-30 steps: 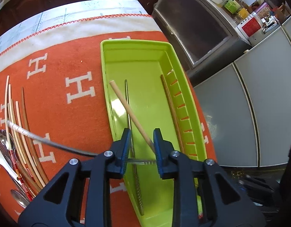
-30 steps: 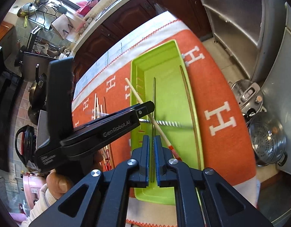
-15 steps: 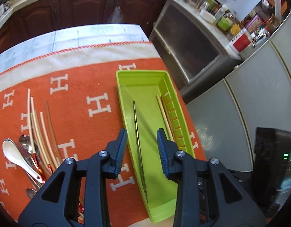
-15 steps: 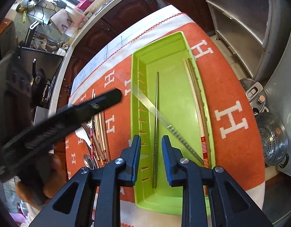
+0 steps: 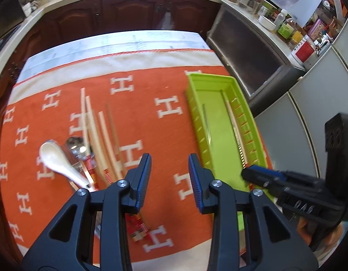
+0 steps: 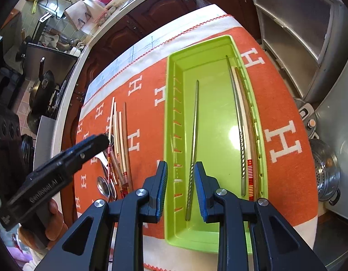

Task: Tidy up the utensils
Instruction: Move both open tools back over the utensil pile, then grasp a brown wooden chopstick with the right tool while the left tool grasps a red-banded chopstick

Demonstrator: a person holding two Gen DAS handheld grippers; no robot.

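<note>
1. Your left gripper (image 5: 169,176) has its jaws spread wide with nothing between them. It hangs over the orange cloth (image 5: 169,135), between the loose utensils and the green tray (image 5: 196,122).
2. Your right gripper (image 6: 180,187) is also gaping and empty. It sits above the near end of the tray, and a metal chopstick (image 6: 193,140) lying in the tray's middle runs up between the fingers without being pinched.
3. Along the tray's right wall there's a second metal chopstick (image 6: 238,122), a pale chopstick with a red banded end (image 6: 245,131) and a brown wooden one (image 6: 250,122), all packed side by side.
4. Still out on the cloth: a bunch of pale chopsticks (image 5: 95,131), a white ceramic spoon (image 5: 58,162) and a metal spoon (image 5: 78,149) just beside it. That part's a bit motion-blurred.
</note>
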